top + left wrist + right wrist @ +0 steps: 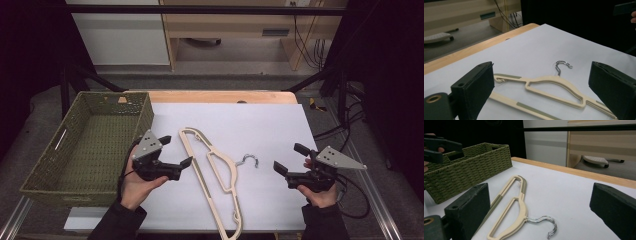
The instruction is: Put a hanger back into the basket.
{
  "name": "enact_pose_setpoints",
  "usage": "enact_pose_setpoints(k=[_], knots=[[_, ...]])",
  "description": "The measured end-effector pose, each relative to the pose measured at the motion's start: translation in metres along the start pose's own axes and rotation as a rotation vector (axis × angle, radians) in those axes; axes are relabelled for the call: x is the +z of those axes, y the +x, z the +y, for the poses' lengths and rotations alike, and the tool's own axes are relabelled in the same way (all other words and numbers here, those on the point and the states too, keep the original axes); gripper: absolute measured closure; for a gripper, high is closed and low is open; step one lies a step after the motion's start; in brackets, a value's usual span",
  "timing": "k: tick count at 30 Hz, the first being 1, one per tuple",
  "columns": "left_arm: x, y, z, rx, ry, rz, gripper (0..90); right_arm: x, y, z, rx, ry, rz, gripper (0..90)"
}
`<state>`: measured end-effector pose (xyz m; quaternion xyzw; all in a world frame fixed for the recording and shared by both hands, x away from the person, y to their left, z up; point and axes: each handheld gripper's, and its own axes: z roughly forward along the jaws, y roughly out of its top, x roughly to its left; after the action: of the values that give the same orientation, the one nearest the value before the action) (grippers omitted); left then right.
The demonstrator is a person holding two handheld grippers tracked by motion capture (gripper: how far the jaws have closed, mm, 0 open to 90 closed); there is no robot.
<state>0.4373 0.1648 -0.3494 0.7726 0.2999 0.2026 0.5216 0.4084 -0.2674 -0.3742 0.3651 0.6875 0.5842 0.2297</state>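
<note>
Cream hanger (215, 175) flat mid-table, toward near edge | left gripper (175, 150) jaws apart, just left of it | right gripper (288, 157) jaws apart, empty | green basket (45, 172) at left edge

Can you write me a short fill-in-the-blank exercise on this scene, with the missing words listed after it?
1. The cream plastic clothes hanger lies flat on the white sheet between the two ____.
2. Its metal hook points toward the ____ tool.
3. The green woven basket stands beside the ____ tool.
4. Both tools have their jaws ____.

Missing words: tools; right; left; open
</note>
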Motion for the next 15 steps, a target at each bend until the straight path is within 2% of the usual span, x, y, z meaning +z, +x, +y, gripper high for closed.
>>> enact_pose_setpoints(k=[10,12,14,15], knots=[[0.055,-0.017,0.001,0.005,0.065,-0.064,8.1,-0.002,-0.001,0.001,0.000,-0.003,0.001,3.2],[0.060,-0.019,0.001,0.011,0.074,-0.068,8.3,-0.002,-0.001,0.001,-0.001,-0.004,0.001,3.3],[0.076,-0.024,-0.001,0.019,0.099,-0.091,8.8,-0.002,-0.001,0.001,-0.002,-0.003,0.002,3.2],[0.076,-0.024,-0.001,0.019,0.099,-0.091,9.1,-0.002,-0.001,0.001,-0.002,-0.003,0.002,3.2]])
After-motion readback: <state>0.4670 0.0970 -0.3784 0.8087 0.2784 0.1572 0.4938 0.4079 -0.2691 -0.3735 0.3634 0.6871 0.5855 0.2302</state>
